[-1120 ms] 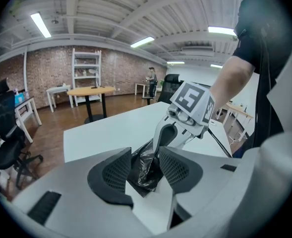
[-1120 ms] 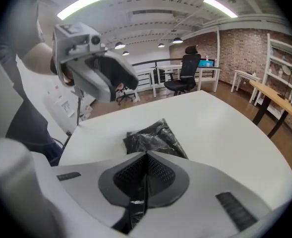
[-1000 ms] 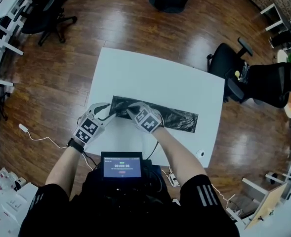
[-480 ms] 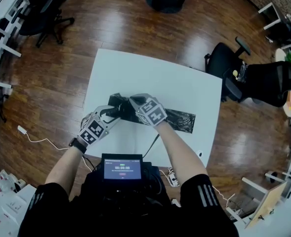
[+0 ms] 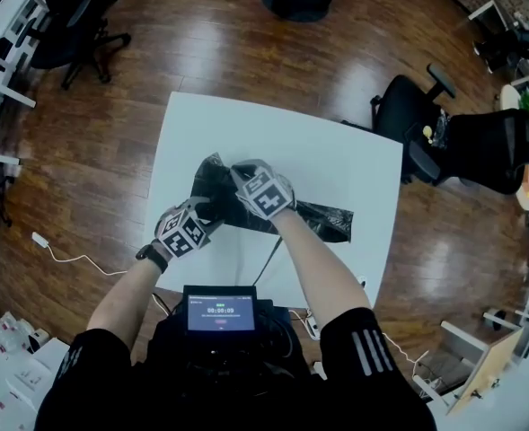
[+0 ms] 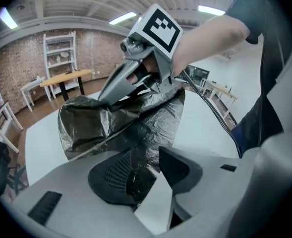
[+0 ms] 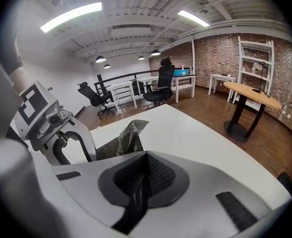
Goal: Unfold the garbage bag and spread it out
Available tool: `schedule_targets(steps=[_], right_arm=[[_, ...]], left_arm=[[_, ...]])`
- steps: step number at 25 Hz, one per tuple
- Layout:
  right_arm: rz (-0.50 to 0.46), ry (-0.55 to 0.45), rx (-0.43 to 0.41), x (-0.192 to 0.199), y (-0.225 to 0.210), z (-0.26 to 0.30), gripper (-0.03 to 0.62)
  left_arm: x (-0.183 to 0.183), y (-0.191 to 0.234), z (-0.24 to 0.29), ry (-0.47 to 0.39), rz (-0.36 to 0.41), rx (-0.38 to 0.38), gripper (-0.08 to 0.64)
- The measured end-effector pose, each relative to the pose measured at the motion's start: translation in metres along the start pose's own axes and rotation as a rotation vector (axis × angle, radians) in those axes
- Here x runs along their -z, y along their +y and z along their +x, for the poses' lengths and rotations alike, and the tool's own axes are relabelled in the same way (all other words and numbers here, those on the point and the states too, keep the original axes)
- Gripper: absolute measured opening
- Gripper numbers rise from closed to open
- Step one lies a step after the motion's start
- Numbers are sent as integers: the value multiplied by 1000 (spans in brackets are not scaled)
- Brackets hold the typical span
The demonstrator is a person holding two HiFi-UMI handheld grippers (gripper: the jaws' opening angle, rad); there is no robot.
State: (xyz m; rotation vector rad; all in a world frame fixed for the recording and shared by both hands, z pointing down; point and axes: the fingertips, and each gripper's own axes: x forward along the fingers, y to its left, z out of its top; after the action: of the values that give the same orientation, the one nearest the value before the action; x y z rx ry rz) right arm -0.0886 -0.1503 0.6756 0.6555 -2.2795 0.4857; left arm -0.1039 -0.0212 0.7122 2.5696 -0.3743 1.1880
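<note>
The white table (image 5: 246, 124) fills the middle of the head view. The black garbage bag (image 5: 322, 218) lies across it as a long folded strip, with its right-hand end flat on the tabletop and its left-hand end raised in a crumpled peak. The right gripper (image 7: 146, 157) has that raised end: its jaws are pressed together with a thin band of black film pinched between the pads, holding it above the table. The left gripper (image 6: 146, 155) sits just below and beside it, angled down, with its jaws apart. A lower flap of the bag hangs into the gap and lies against one pad, but the other pad stands clear, with white tabletop showing between, so it grips nothing yet. I judge this to be the first opening of the fold, with one layer lifted and the second hold about to be taken. The next move calls for the left jaws to close on the loose lower layer alone, then for the two hands to draw apart so the fold peels open; thin film may slip, so a firm pinch near the edge seems wise
</note>
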Motion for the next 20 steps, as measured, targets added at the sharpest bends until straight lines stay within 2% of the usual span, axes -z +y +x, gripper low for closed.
schedule_targets(steps=[5, 10, 14, 18, 20], right_arm=[[-60, 34, 70, 7, -18, 14, 11], [-76, 46, 111, 12, -34, 31, 12], [-98, 56, 122, 8, -41, 41, 22], [-76, 68, 112, 11, -44, 49, 32], [-68, 58, 105, 10, -45, 50, 64]], left_arm=[[12, 2, 8, 45, -15, 11, 175], [22, 3, 16, 85, -36, 20, 175], [24, 4, 14, 75, -46, 14, 175], [25, 3, 15, 72, -48, 11, 175], [24, 3, 15, 70, -56, 12, 175]])
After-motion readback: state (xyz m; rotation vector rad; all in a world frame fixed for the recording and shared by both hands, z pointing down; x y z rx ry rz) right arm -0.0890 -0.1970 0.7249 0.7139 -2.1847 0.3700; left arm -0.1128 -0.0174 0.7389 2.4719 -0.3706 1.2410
